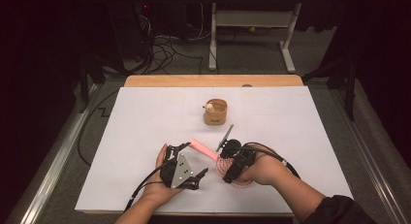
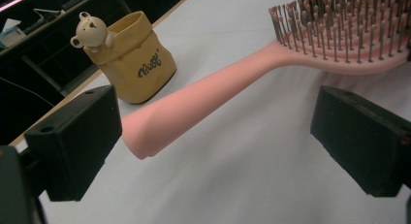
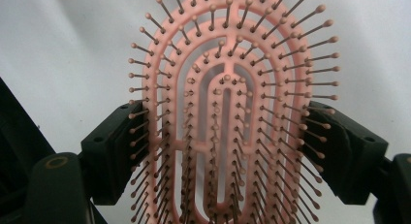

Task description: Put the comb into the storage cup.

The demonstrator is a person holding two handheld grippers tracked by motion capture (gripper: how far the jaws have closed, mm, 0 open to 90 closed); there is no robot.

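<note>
A pink hairbrush (image 1: 201, 147) hangs just above the white table sheet, its handle pointing up and left. My right gripper (image 1: 228, 169) is shut on the brush's head: in the right gripper view its two black jaws (image 3: 228, 151) press on both edges of the bristled head (image 3: 228, 88). My left gripper (image 1: 194, 159) stands open beside the handle. In the left gripper view the handle's end (image 2: 145, 132) lies close to the left jaw, with my gripper (image 2: 215, 141) spread wide and nothing pressed. A yellow pouch-shaped holder (image 1: 215, 112) (image 2: 135, 64) with a small bear figure (image 2: 90, 29) stands farther back.
The white sheet (image 1: 145, 117) covers a wooden table whose far edge (image 1: 213, 81) shows. Beyond it are a desk frame's legs (image 1: 289, 44) and cables on the floor (image 1: 165, 52). A metal rail (image 1: 53, 161) runs along the left.
</note>
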